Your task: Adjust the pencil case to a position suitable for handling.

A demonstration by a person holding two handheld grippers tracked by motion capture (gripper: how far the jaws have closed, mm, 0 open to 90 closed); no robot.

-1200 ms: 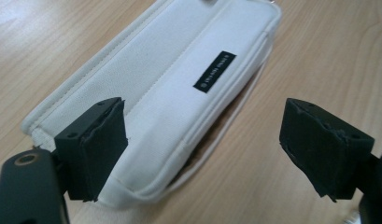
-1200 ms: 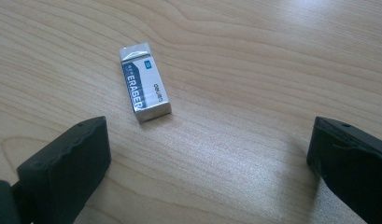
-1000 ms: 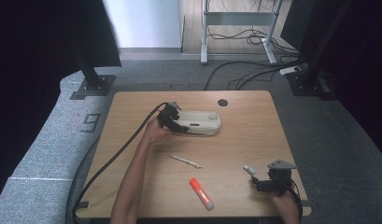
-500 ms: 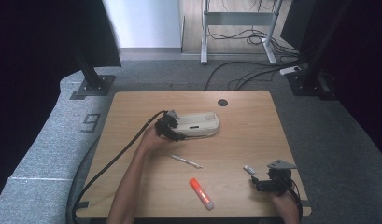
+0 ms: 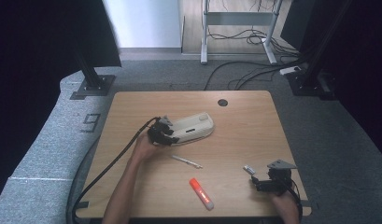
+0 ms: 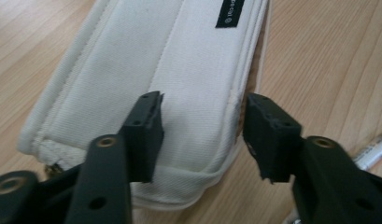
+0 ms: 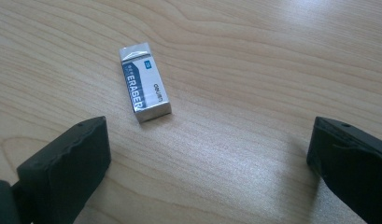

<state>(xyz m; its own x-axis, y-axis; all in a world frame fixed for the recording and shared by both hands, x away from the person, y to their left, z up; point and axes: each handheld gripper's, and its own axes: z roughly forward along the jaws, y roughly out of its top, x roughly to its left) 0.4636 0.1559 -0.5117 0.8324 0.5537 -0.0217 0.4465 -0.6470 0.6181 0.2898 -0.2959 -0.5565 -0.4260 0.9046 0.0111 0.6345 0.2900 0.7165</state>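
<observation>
From the high view, the light wooden table [image 5: 254, 140] carries a cream fabric pencil case [image 5: 193, 127] left of centre, with the left gripper [image 5: 161, 134] at its left end. Nearer lie a thin white pen [image 5: 186, 161] and an orange highlighter marker [image 5: 201, 193]. The right gripper [image 5: 268, 182] sits at the near right corner, just beside a small white eraser [image 5: 249, 169].

In the left gripper view, the left gripper [image 6: 202, 135] has its jaws apart over the pencil case [image 6: 146, 79], near its end seam (a black label sits farther along).

In the right gripper view, the right gripper [image 7: 207, 154] has jaws spread wide, and the eraser [image 7: 145, 82] lies ahead, nearer the left jaw.
</observation>
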